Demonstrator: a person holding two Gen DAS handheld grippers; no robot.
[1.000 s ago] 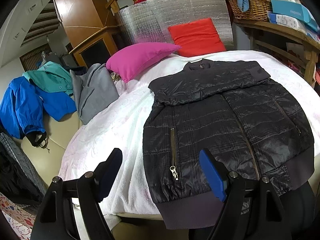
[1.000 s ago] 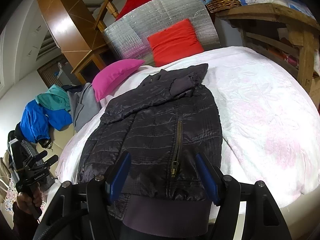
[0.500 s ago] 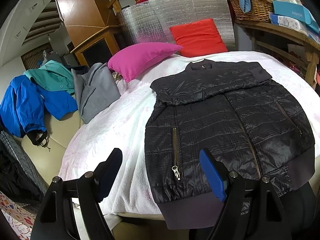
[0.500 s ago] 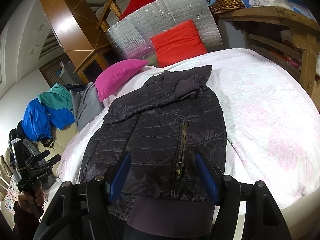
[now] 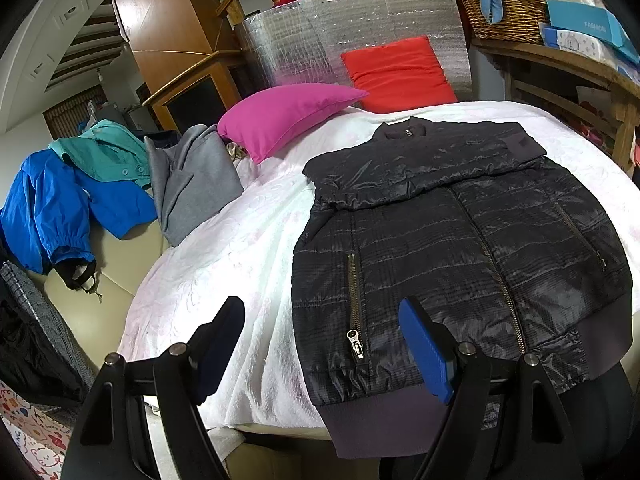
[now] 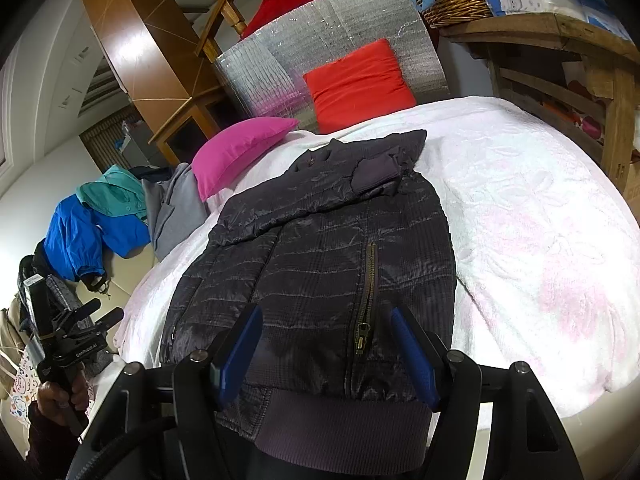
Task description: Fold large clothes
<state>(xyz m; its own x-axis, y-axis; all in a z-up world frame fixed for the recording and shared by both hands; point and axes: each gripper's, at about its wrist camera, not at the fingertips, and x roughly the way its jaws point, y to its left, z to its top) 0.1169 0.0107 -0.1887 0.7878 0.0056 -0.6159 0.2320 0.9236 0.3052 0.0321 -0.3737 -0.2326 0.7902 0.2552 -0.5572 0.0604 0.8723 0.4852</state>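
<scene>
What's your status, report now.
Left gripper and right gripper open, empty, above the hem. Black jacket flat on white blanket, sleeves folded across. Nothing in the way.

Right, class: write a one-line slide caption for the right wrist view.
Open right gripper hovering above the hem of a black quilted jacket spread on a white bedspread.

Both wrist views are evenly lit and sharp, with no motion blur. The white blanket (image 5: 248, 248) blows out pale near its front edge, and the silver foil panel (image 6: 340, 32) and wooden cabinet (image 6: 132, 52) carry glare. Fisheye distortion bends straight lines outward; the corners go black.
</scene>
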